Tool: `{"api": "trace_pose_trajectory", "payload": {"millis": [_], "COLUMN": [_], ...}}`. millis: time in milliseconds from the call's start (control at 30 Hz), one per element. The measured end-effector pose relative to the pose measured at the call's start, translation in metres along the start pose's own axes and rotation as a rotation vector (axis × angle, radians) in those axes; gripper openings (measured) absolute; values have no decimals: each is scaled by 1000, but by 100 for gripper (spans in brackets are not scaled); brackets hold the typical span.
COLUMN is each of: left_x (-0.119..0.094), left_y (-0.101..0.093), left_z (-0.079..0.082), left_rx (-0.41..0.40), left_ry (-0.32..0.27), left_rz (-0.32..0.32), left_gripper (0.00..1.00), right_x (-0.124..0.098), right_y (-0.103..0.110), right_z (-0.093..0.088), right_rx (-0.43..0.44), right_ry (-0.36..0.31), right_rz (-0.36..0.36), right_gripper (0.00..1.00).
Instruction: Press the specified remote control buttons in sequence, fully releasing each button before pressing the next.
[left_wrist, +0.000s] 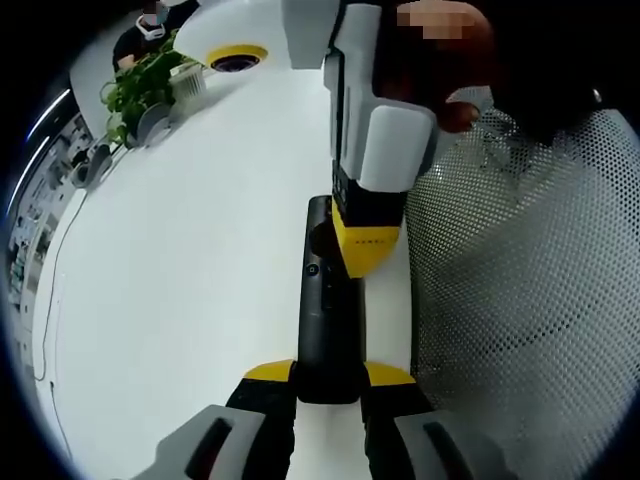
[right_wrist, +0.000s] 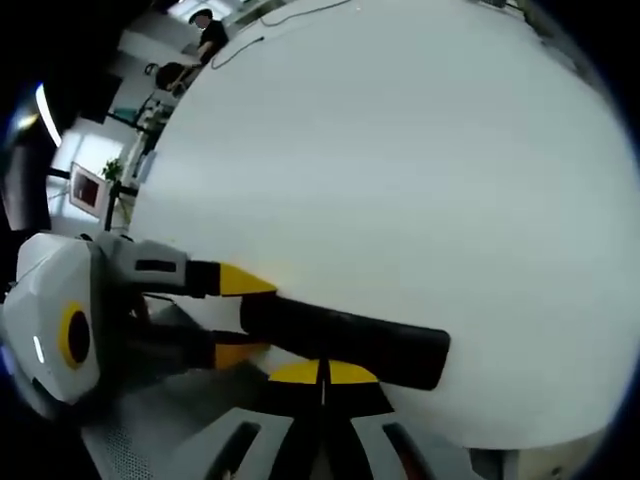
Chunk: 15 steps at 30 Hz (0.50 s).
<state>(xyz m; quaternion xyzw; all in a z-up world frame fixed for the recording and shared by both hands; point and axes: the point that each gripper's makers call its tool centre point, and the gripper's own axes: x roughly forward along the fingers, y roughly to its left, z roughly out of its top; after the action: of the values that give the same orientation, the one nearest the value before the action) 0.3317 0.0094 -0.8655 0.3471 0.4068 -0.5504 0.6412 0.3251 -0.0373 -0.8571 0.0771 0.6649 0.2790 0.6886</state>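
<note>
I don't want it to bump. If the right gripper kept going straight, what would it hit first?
Probably the long black remote control. The shut right gripper already touches it or sits just above; depth is unclear.

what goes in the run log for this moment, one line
left gripper shut on remote | right gripper shut, tips on remote | white table

The left gripper (left_wrist: 330, 385) holds its two yellow-tipped jaws tight on the near end of the remote (left_wrist: 328, 310). In the right gripper view this gripper (right_wrist: 238, 315) comes in from the left, with one jaw on each side of the remote (right_wrist: 345, 342).

The right gripper (right_wrist: 322, 374) has its jaws closed together, the yellow tips touching each other. In the left gripper view it (left_wrist: 366, 245) comes down from above, and its yellow tip rests on top of the remote.
</note>
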Motion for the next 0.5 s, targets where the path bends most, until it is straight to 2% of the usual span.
{"api": "trace_pose_trajectory", "payload": {"millis": [267, 500], "left_x": [0, -1], "left_y": [-1, -1], "left_z": [1, 1], "left_rx": [8, 12], "left_ry": [7, 6], "left_rz": [0, 0], "left_gripper": [25, 25], "right_x": [2, 2], "right_y": [-1, -2], "right_z": [-2, -2], "right_rx": [-46, -16], "right_ry": [11, 10], "right_rz": [-30, -13], "right_gripper": [0, 0]}}
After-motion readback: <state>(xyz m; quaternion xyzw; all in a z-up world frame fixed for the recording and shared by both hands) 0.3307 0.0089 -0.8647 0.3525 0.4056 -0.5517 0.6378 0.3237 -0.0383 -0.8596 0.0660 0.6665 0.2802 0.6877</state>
